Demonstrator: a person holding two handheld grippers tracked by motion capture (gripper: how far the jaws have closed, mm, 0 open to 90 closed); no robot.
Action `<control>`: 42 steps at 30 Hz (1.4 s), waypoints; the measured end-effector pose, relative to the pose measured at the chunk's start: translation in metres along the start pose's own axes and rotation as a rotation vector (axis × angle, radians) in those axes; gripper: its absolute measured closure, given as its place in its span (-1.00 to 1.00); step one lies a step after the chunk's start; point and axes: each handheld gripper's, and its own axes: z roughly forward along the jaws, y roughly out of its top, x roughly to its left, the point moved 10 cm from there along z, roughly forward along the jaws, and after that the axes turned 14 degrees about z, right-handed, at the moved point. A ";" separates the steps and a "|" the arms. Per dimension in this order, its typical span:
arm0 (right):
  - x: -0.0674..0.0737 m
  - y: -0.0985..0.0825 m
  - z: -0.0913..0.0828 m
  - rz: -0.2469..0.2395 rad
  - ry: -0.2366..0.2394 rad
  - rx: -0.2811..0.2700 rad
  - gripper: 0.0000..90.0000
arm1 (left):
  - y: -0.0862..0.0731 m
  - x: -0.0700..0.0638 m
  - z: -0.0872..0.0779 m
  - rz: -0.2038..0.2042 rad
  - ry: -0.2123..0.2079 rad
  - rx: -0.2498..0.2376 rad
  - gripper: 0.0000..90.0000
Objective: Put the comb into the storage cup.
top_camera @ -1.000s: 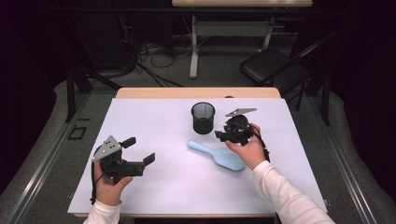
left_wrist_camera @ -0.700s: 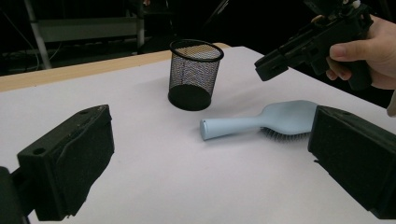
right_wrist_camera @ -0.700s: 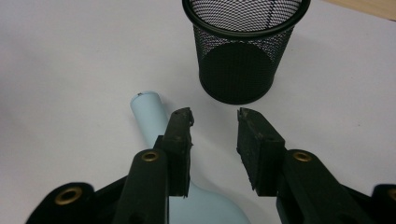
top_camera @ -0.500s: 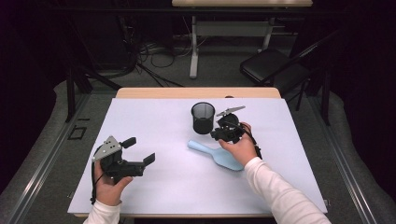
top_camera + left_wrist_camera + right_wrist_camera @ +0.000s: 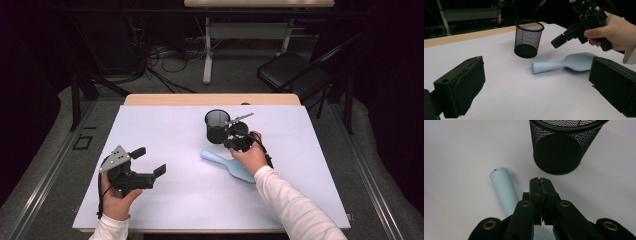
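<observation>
A light blue hairbrush (image 5: pixel 235 167) (image 5: pixel 564 64) lies bristles down on the white sheet, its handle (image 5: pixel 502 186) pointing left. Just behind it stands a black mesh cup (image 5: pixel 217 126) (image 5: pixel 527 37) (image 5: pixel 564 147), upright. My right gripper (image 5: pixel 228 145) (image 5: pixel 556 42) (image 5: pixel 540 181) hangs a little above the sheet, between the cup and the brush handle. Its jaws have just been closing and now stand shut with nothing between them. My left gripper (image 5: pixel 150 161) (image 5: pixel 536 82) is held at the front left, jaws wide open and empty, pointing toward the brush.
The white sheet (image 5: pixel 175 130) covers a wooden table whose far edge (image 5: pixel 165 99) shows behind it. A dark chair (image 5: pixel 290 70) and cables sit on the floor beyond the table. There is bare sheet between the two hands.
The right hand has moved left and down, from beside the cup's right to just above the brush handle in front of the cup. The left hand has kept still.
</observation>
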 end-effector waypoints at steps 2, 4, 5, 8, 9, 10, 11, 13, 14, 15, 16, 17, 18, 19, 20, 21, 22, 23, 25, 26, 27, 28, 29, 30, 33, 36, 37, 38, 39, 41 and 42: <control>0.000 0.000 0.003 -0.002 -0.002 -0.001 1.00 | -0.001 0.000 0.000 0.001 -0.001 0.003 -0.98; 0.001 0.000 0.005 0.006 0.003 0.006 1.00 | -0.001 0.000 0.001 0.000 0.001 0.004 -0.98; 0.002 0.000 0.009 0.010 0.005 0.003 1.00 | -0.001 0.000 0.001 0.001 -0.001 0.005 -0.98; 0.004 -0.002 0.015 0.011 -0.002 0.021 1.00 | -0.001 0.000 0.001 0.000 0.004 0.007 -0.98; 0.005 -0.003 0.017 0.013 -0.001 0.028 1.00 | -0.001 0.001 0.001 -0.001 0.002 0.005 -0.98; 0.005 -0.003 0.021 0.009 -0.001 0.031 1.00 | -0.001 0.001 0.001 -0.001 0.001 0.005 -0.98; 0.005 -0.004 0.022 0.010 -0.002 0.039 1.00 | -0.001 0.001 0.001 -0.001 0.001 0.004 -0.98; 0.007 -0.004 0.026 0.014 0.000 0.038 1.00 | -0.002 0.001 0.001 -0.001 0.001 0.006 -0.98; 0.007 -0.005 0.028 0.016 0.001 0.047 1.00 | -0.002 0.001 0.001 -0.002 0.001 0.005 -0.98; 0.007 -0.005 0.029 0.013 0.000 0.050 1.00 | -0.002 0.001 0.001 -0.002 0.001 0.006 -0.98; 0.008 -0.006 0.031 0.010 0.000 0.057 1.00 | -0.002 0.001 0.001 -0.002 0.002 0.007 -0.98; 0.009 -0.007 0.032 0.011 -0.003 0.062 1.00 | -0.002 0.001 0.001 -0.003 0.000 0.006 -0.98; 0.010 -0.008 0.033 0.013 -0.006 0.069 1.00 | -0.002 0.002 0.001 -0.003 0.000 0.004 -0.98; 0.011 -0.009 0.035 0.005 -0.007 0.070 1.00 | -0.002 0.002 0.000 -0.004 0.000 0.004 -0.98; 0.011 -0.010 0.036 0.004 -0.008 0.075 1.00 | -0.002 0.002 0.000 -0.005 -0.001 0.003 -0.98; 0.012 -0.010 0.037 0.001 -0.011 0.075 1.00 | -0.002 0.002 0.000 -0.005 0.000 0.003 -0.98; 0.012 -0.010 0.038 -0.001 -0.012 0.080 1.00 | -0.002 0.002 0.000 -0.005 0.000 0.004 -0.98; 0.012 -0.011 0.039 -0.005 -0.010 0.079 1.00 | -0.002 0.002 0.000 -0.006 -0.001 0.004 -0.98; 0.013 -0.012 0.039 -0.005 -0.011 0.086 1.00 | -0.002 0.002 0.001 -0.006 -0.001 0.002 -0.98; 0.014 -0.012 0.041 -0.005 -0.006 0.084 1.00 | -0.003 0.002 0.001 -0.004 -0.002 0.004 -0.98; 0.015 -0.013 0.040 0.001 -0.004 0.105 1.00 | -0.003 0.002 0.001 -0.004 0.001 0.006 -0.98; 0.016 -0.014 0.041 0.011 0.002 0.110 1.00 | -0.003 0.002 0.001 -0.004 0.001 0.007 -0.98; 0.016 -0.015 0.042 0.006 0.001 0.114 1.00 | -0.003 0.001 0.002 -0.004 -0.001 0.006 -0.98; 0.016 -0.015 0.042 0.004 -0.005 0.119 1.00 | -0.003 0.001 0.002 -0.004 -0.002 0.006 -0.98; 0.017 -0.015 0.043 0.005 -0.003 0.117 1.00 | -0.003 0.001 0.002 -0.005 -0.004 0.008 -0.98; 0.016 -0.016 0.043 0.005 -0.003 0.119 1.00 | -0.004 0.001 0.002 -0.006 -0.005 0.010 -0.98; 0.016 -0.016 0.043 0.003 -0.006 0.122 1.00 | -0.004 0.001 0.002 -0.007 -0.005 0.009 -0.98; 0.017 -0.016 0.043 0.005 -0.005 0.121 1.00 | -0.004 0.001 0.002 -0.007 -0.005 0.009 -0.98; 0.017 -0.016 0.043 0.003 -0.004 0.116 1.00 | -0.004 0.001 0.002 -0.007 -0.006 0.010 -0.98; 0.017 -0.017 0.043 0.003 -0.010 0.129 1.00 | -0.004 0.001 0.002 -0.007 -0.005 0.009 -0.98; 0.017 -0.017 0.044 -0.001 -0.011 0.128 1.00 | -0.004 0.001 0.002 -0.007 -0.006 0.009 -0.98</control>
